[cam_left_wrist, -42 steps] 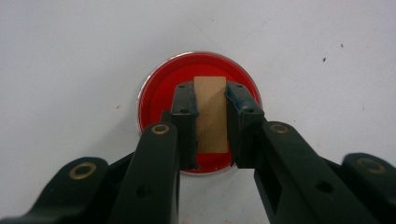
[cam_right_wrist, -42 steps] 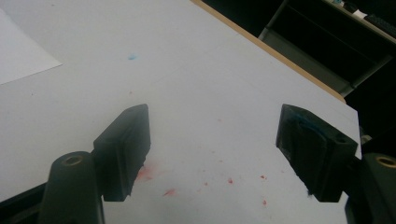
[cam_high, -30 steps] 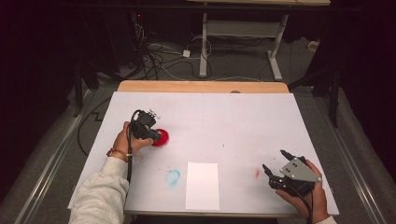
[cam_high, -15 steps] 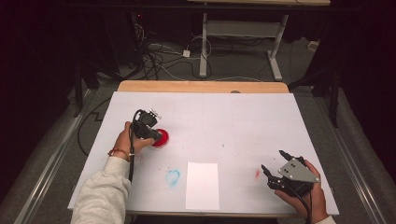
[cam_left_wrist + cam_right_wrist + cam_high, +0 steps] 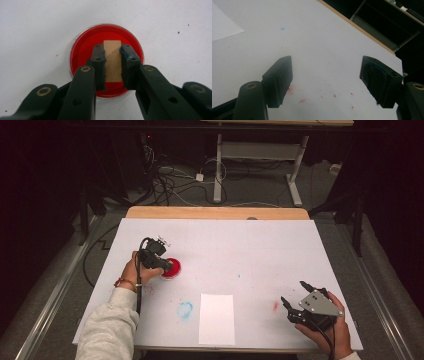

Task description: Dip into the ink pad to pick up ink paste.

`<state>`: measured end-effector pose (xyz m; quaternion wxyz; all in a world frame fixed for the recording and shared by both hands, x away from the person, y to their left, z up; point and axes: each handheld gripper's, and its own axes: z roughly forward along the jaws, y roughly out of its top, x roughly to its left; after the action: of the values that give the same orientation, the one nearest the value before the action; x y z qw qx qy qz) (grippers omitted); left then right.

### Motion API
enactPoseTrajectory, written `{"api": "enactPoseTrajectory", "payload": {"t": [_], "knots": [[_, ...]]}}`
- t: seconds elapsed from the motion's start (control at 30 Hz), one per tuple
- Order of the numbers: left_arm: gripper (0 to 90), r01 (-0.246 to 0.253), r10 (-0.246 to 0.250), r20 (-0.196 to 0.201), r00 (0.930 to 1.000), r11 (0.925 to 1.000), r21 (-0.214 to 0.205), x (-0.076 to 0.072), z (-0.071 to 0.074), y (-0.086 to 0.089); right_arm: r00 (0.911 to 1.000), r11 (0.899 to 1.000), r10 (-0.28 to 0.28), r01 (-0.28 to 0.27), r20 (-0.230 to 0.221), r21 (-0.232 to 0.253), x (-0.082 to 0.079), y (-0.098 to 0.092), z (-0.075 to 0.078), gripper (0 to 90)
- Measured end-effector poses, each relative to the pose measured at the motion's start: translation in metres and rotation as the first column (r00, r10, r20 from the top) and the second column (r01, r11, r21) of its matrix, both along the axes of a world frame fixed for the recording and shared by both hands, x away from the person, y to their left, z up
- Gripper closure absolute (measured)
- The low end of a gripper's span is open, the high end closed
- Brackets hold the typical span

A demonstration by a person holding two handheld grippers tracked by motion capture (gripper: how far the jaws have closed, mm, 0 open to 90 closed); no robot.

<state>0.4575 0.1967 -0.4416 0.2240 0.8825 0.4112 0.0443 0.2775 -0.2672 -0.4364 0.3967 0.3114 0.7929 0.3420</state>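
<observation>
A round clear dish of red paint [image 5: 170, 268] [image 5: 82, 50] sits on the white table cover at the left. My left gripper [image 5: 161, 264] [image 5: 113, 53] points down over it, shut on a small tan wooden block [image 5: 113, 62] held upright above the red paint. Whether the block touches the paint I cannot tell. My right gripper [image 5: 294, 295] [image 5: 325, 82] rests low near the front right edge, open, with nothing between its jaws. A blank white sheet of paper [image 5: 216, 318] lies near the front middle.
A faint blue ring stain [image 5: 184, 309] marks the cover left of the paper. Red specks [image 5: 275, 306] [image 5: 302, 100] lie by the right gripper, and a small blue dot [image 5: 238, 275] [image 5: 283, 28] sits mid-table. The wooden table edge [image 5: 215, 213] runs along the back; cables and desk legs stand beyond.
</observation>
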Motion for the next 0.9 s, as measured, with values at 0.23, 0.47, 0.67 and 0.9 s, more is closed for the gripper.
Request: {"api": "enactPoseTrajectory", "payload": {"t": [0.23,0.47,0.67,0.9], "knots": [[74.0,0.002,-0.002,0.005,1.0000,0.9999,0.013,0.000,0.000,-0.002,1.0000,1.000,0.001,-0.001,0.003,-0.002,-0.001,-0.002,0.000,26.6],[73.9,0.004,-0.007,0.033,0.9994,0.9981,0.062,-0.004,0.002,-0.008,0.9999,1.000,-0.001,0.001,0.012,-0.006,-0.002,-0.001,0.001,26.7],[73.9,-0.002,-0.002,0.077,0.9970,0.9987,0.052,-0.008,0.008,-0.006,0.9998,1.000,-0.002,0.002,0.019,-0.004,-0.002,-0.002,0.002,26.8],[73.9,0.005,-0.007,0.137,0.9906,0.9999,0.015,-0.020,0.022,-0.001,0.9997,1.000,0.000,0.000,0.022,-0.004,-0.001,-0.001,0.003,26.9]]}}
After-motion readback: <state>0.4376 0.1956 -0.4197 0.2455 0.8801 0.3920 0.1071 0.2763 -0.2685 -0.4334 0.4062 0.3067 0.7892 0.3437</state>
